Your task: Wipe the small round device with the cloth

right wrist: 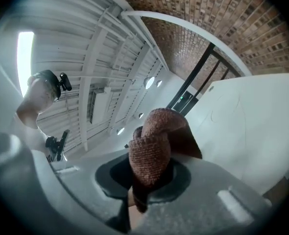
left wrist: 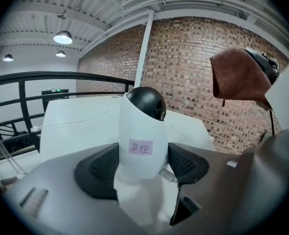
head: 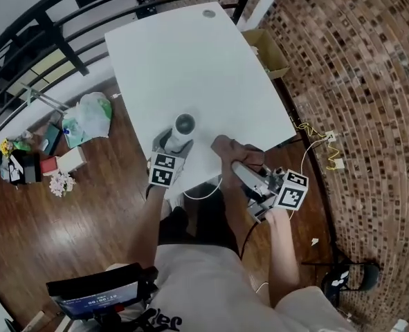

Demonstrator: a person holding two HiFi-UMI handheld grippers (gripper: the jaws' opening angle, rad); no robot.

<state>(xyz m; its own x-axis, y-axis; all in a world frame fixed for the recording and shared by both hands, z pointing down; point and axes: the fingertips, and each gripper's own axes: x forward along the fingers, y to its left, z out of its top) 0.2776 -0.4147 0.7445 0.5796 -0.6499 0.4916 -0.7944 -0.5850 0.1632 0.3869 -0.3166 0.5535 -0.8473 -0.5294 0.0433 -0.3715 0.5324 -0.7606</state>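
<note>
- The small round device (left wrist: 142, 131), a white body with a black domed top, stands upright between the two dark pads of the left tool (left wrist: 142, 165), which is clenched on its lower body.
- A pale label (left wrist: 141, 147) with handwritten characters faces the left gripper view.
- From the head view, the device sits over the near edge of the white table (head: 190, 54). Whether its base touches the top cannot be told.
- Just to its right is the brown cloth (head: 235, 147), bunched up and close beside the device without touching it.
- The right tool (right wrist: 149, 180) is grasping that cloth. A thick knitted fold bulges out from between its jaws, and a flap hangs to the far side.
- In the left gripper view, the cloth shows up high at the right, apart from the device.
- A marker cube rides on each tool, the left one (head: 162, 169) and the right one (head: 292, 189), near the person's body.
- A white cable (head: 204, 192) loops below the table's near edge.
- Further out, a cardboard box (head: 270, 50) sits beside the table's right edge, and a plastic bag (head: 93, 113) lies on the wooden floor (head: 86, 220) to the left.
- A black railing (head: 52, 19) curves round on the far side.
</note>
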